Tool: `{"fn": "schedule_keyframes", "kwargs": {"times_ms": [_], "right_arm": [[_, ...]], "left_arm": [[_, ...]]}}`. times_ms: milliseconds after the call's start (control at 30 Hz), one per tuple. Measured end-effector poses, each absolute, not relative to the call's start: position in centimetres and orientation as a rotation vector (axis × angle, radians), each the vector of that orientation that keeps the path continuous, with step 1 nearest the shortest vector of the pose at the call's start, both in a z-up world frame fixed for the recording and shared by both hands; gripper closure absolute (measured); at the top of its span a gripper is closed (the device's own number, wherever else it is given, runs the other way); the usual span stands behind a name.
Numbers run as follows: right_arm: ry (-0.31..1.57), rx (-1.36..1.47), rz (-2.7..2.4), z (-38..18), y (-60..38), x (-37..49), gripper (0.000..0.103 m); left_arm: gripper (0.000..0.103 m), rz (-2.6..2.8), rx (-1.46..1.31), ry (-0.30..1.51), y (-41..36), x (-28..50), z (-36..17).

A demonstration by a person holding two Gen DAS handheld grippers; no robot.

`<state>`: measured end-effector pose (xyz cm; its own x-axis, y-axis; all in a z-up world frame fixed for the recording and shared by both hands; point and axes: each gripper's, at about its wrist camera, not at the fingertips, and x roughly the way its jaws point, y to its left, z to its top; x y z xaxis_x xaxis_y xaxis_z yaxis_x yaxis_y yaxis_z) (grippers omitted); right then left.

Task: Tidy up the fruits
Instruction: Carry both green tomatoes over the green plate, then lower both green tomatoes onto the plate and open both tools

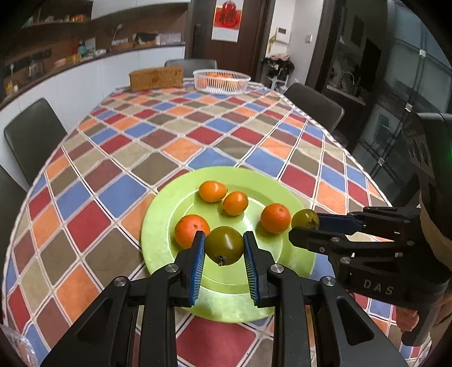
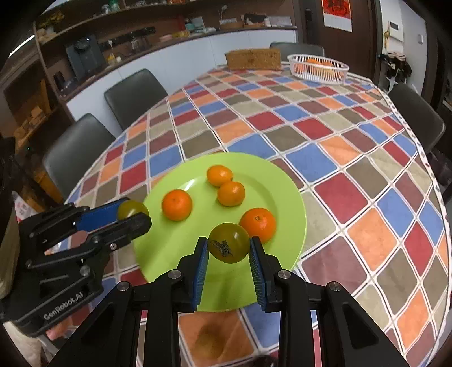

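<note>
Black gripper [image 1: 224, 247] frames, blue ribbed pads [image 1: 197, 268], silver screws [image 1: 171, 268].

Dark chairs [image 2: 135, 93] ring the checkered tablecloth [image 1: 180, 132]; white cabinets [image 1: 93, 76] under cluttered wooden shelves [image 2: 141, 19].

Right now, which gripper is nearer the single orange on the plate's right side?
Right. The right gripper is beside that orange; the left gripper is at the plate's left rim.

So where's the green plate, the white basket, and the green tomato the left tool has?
green plate [image 1: 163, 223], left wrist view, bare left rim.
white basket [image 1: 221, 82], left wrist view, front wall.
green tomato [image 1: 224, 244], left wrist view, middle of its skin, between the left tool's pads.
</note>
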<state>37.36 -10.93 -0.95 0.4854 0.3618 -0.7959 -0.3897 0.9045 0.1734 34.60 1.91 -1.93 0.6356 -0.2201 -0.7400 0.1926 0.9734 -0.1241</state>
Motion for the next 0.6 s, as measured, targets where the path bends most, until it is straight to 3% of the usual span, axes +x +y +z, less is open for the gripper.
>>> {"fn": "schedule_keyframes", "kwargs": {"times_ms": [367, 467, 600], "right_arm": [[1.016, -0.038, 0.449, -2.8, -10.4, 39.3, 0.072], [1.013, -0.031, 0.446, -2.8, -10.5, 39.3, 0.071], [1.003, -0.017, 0.443, -2.4, -10.8, 38.9, 0.067]], "left_arm": [[0.076, -0.244, -0.079, 0.935, 2.1, 36.9, -4.1], [0.067, -0.23, -0.071, 0.94, 2.2, 37.0, -4.0], [0.066, -0.209, -0.052, 0.925, 2.4, 36.3, -3.4]]}}
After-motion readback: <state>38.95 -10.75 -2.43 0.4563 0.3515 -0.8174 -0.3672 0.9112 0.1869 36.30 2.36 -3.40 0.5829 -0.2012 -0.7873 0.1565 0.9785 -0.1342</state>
